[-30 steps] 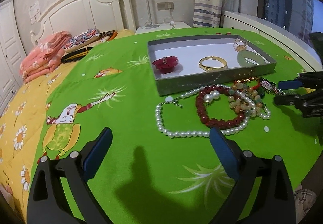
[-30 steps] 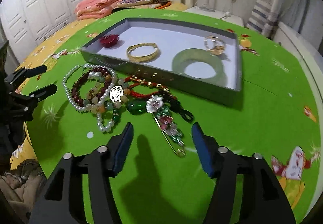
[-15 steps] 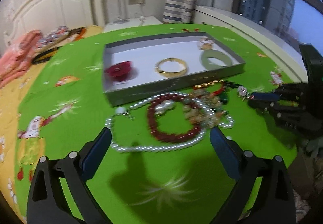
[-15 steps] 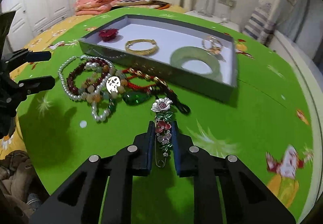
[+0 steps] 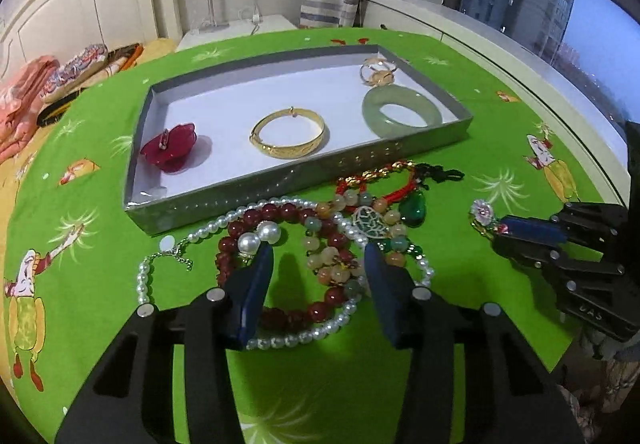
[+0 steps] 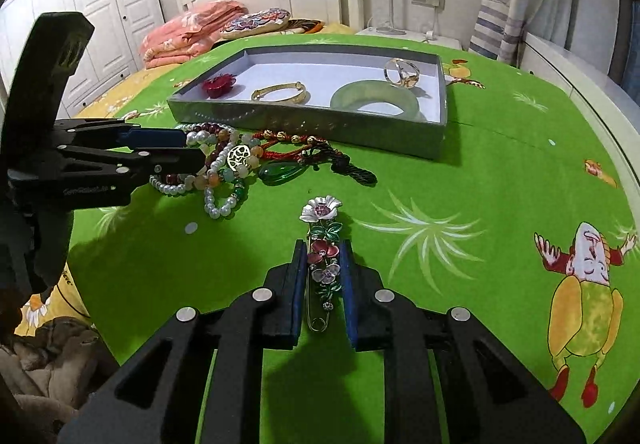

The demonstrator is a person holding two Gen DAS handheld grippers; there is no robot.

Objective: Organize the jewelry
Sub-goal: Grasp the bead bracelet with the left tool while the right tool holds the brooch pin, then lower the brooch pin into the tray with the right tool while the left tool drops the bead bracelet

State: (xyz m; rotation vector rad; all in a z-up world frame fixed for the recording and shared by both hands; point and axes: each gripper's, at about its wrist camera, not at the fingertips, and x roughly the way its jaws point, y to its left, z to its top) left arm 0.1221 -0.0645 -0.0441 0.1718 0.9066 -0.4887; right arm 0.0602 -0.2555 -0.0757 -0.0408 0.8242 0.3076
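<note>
Your right hand-held gripper (image 6: pixel 323 247) pinches the flower brooch (image 6: pixel 322 252) over the green bedspread (image 6: pixel 460 179). Your left hand-held gripper (image 5: pixel 318 250) hangs open over the bead pile (image 5: pixel 320 236). Beyond, the gray tray (image 5: pixel 280 185) holds a red flower (image 5: pixel 170 147), gold bangle (image 5: pixel 289 138), jade bangle (image 5: pixel 401 111) and ring (image 5: pixel 378 73).

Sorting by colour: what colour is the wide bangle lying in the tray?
Pale jade green, the wide bangle; clearest in the left wrist view.
</note>
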